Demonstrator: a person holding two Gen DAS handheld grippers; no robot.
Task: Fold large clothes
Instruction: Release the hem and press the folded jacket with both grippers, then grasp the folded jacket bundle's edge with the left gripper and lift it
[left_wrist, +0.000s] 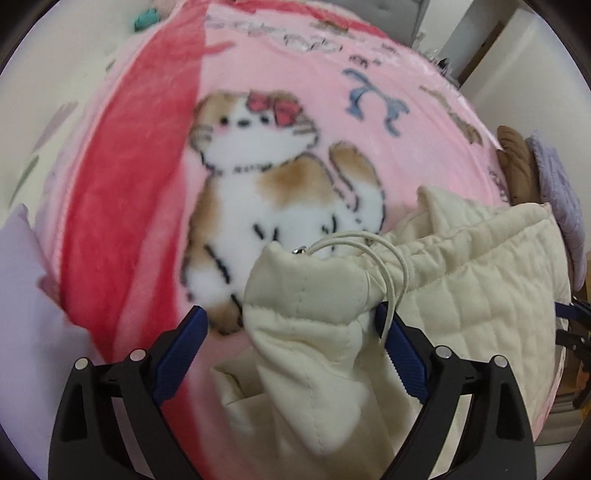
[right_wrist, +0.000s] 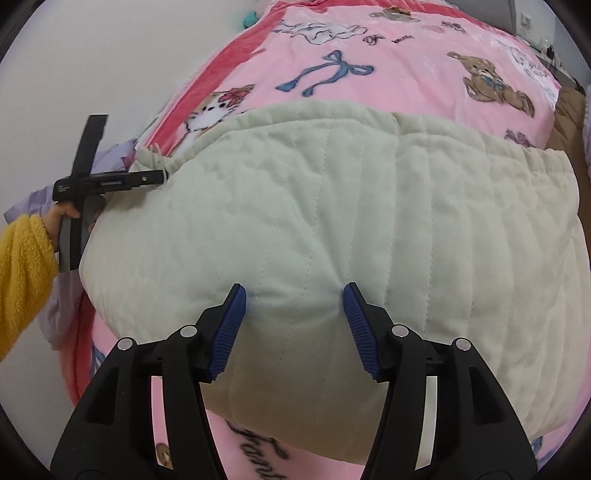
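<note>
Cream quilted jacket (right_wrist: 332, 229) lengthwise across the pink blanket (right_wrist: 406, 74), left claw (left_wrist: 291, 332) and right claw (right_wrist: 293, 310) both agape, gripping nothing.

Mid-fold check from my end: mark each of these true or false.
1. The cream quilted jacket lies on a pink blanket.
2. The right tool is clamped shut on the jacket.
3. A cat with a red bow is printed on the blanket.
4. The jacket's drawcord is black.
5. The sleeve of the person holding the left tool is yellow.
1. True: the cream quilted jacket lies on the pink blanket.
2. False: the right tool stands open, fingers apart over the fabric.
3. True: the cat.
4. False: the drawcord is cream white.
5. True: the sleeve by the left tool.
</note>
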